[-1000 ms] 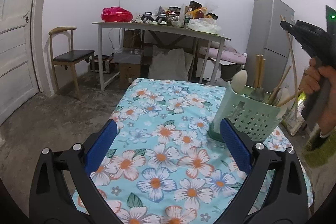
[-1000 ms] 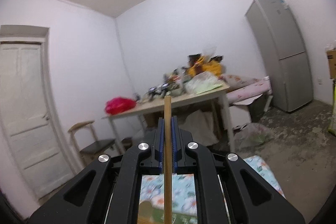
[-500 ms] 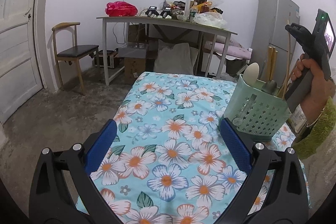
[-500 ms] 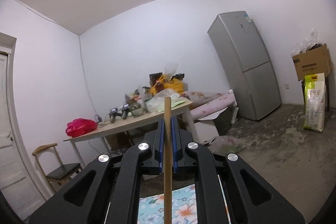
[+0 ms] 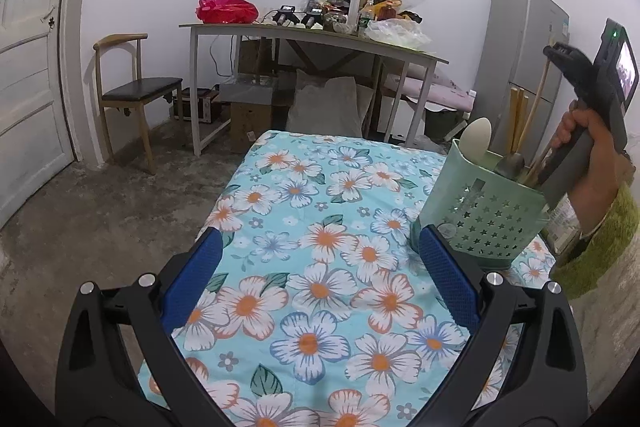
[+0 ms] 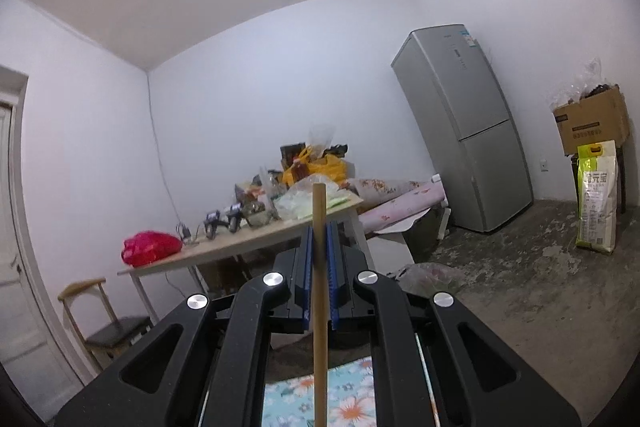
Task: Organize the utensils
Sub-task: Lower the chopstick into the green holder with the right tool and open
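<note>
Left gripper (image 5: 318,269) spread wide, nothing between the blue pads (image 5: 448,277), hanging above the flowered cloth (image 5: 304,227) on the counter (image 5: 248,163). Right pad just beside the foot of the green basket (image 5: 480,215), whether touching cannot be told.

Basket at the right side of the cloth, star holes in its wall, tilted a little. Standing inside: a pale spoon (image 5: 476,139), a dark utensil (image 5: 510,163), wooden sticks (image 5: 518,115) and other thin handles poking above the rim.

Right gripper (image 6: 319,255) pressed together on a chopstick (image 6: 319,287), pinching it between the blue pads (image 6: 333,267). Chopstick upright in the right wrist view, top end sticking well above the jaws, lower part running down out of the frame over a strip of the flowered cloth. Seen from the left wrist view: right gripper (image 5: 558,53) held up beside and above the basket, a hand (image 5: 588,155) wrapped round its grey grip, green sleeve (image 5: 600,247) at the wrist. A thin curved stick (image 5: 538,99) reaching from the jaws down toward the basket; whether its lower end sits inside cannot be told.

Behind: a long table (image 5: 312,35) piled with clutter and a red bag (image 5: 226,9), a chair (image 5: 136,91) beside the door (image 5: 28,67), a grey fridge (image 5: 520,59) against the far wall. At the right in the right wrist view, a cardboard box (image 6: 592,119) over a rice sack (image 6: 596,195) on the bare floor (image 6: 520,287).
</note>
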